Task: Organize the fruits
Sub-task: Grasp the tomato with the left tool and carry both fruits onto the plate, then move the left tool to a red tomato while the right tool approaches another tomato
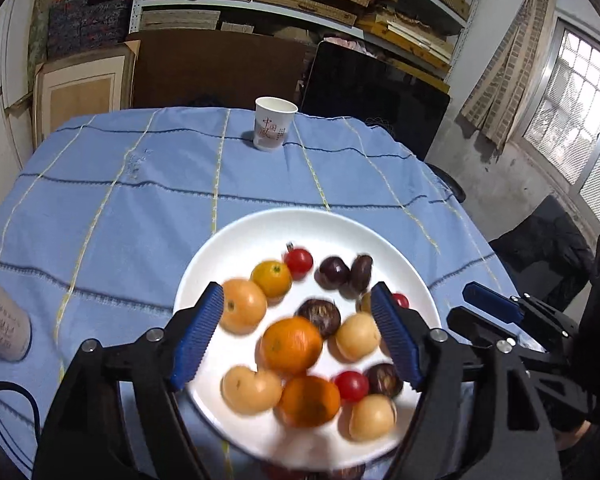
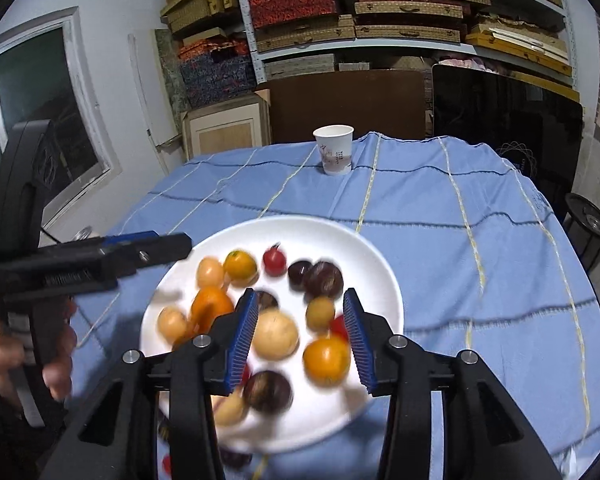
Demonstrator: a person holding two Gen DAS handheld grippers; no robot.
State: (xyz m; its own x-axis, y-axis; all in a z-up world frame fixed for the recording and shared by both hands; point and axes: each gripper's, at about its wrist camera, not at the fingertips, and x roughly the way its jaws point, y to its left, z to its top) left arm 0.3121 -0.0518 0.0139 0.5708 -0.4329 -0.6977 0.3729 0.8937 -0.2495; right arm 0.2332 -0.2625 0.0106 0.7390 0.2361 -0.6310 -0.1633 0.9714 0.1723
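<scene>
A white plate (image 1: 236,240) on the blue tablecloth holds several fruits: oranges (image 1: 291,345), pale yellow fruits (image 1: 357,336), red cherry tomatoes (image 1: 299,262) and dark chestnut-like fruits (image 1: 331,273). My left gripper (image 1: 298,334) is open and empty, hovering over the plate's near half. My right gripper (image 2: 302,338) is open and empty above the same plate (image 2: 340,236), with a pale fruit (image 2: 275,334) and an orange (image 2: 326,360) showing between its fingers. The right gripper also shows at the plate's right edge in the left wrist view (image 1: 488,308).
A paper cup (image 1: 274,128) stands at the table's far edge; it also shows in the right wrist view (image 2: 334,154). A second cup (image 1: 2,328) lies on the cloth at the left. Shelves with boxes, a dark panel and cardboard stand behind the table.
</scene>
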